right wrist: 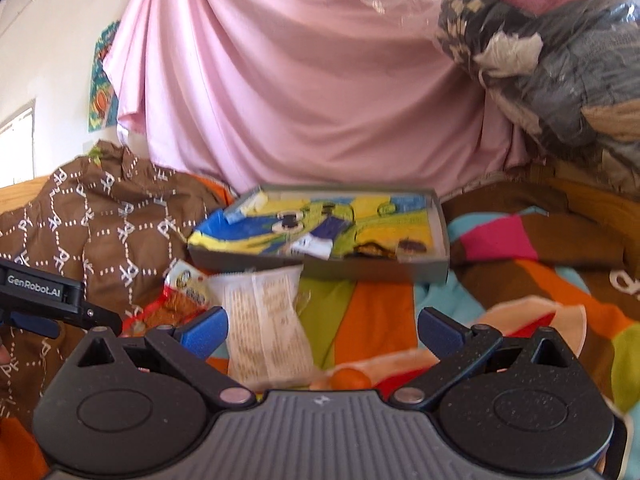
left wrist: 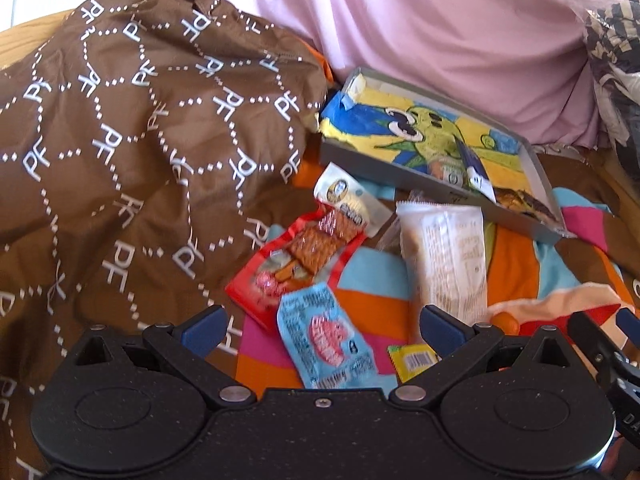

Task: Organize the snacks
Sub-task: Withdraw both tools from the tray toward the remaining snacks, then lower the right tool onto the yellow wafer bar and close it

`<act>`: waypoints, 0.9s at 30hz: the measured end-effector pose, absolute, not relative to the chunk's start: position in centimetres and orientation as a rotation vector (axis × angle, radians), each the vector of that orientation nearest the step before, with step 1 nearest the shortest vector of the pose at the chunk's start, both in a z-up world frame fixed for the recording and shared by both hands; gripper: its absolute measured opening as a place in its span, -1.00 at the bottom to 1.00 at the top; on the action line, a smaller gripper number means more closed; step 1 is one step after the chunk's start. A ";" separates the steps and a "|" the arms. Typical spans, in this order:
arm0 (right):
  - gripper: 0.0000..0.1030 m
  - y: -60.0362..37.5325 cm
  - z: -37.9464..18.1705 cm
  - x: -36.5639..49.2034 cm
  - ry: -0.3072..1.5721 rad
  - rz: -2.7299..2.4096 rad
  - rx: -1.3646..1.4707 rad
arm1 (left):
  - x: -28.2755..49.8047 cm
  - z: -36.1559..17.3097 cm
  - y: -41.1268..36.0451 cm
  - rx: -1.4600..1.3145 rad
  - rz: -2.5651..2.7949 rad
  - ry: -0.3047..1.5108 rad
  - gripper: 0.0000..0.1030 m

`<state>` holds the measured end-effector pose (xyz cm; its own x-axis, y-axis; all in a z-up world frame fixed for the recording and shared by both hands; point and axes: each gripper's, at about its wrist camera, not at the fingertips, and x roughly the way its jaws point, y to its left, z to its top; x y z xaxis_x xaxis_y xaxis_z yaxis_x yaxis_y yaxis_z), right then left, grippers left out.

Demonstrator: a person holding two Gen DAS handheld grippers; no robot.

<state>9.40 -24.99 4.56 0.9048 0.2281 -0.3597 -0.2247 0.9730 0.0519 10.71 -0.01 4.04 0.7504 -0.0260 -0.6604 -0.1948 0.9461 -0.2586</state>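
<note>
Both grippers hover low over a striped blanket (left wrist: 372,280) strewn with snacks. The left gripper (left wrist: 322,326) has its jaws spread wide and holds nothing; between its fingers lies a blue packet (left wrist: 326,340), with a red packet (left wrist: 296,264) just beyond it and overlapping its top edge. A white-and-yellow packet (left wrist: 348,196) lies at the red one's far end. To the right a long white packet (left wrist: 448,256) stretches away from the camera, and a small yellow wrapper (left wrist: 412,362) peeks out near the left gripper's right finger.

The right gripper (right wrist: 322,330) is also wide open and empty, with the white packet (right wrist: 268,320) lying just inside its left finger.

Beyond the snacks sits a shallow grey tray (left wrist: 408,182) lined with a cartoon picture; a few packets already lie inside it. A brown patterned cloth (left wrist: 140,140) is heaped to the left, touching the tray's corner, and a pink sheet (right wrist: 304,88) hangs behind.
</note>
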 end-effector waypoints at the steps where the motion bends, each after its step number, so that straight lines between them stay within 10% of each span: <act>1: 1.00 -24.8 4.3 9.4 0.387 0.242 0.006 | 10.6 3.9 -0.1 -0.323 0.094 0.724 0.98; 27: 1.00 -20.8 -0.4 11.5 0.702 0.409 -0.145 | 10.1 -0.3 0.1 -0.308 0.141 0.875 0.98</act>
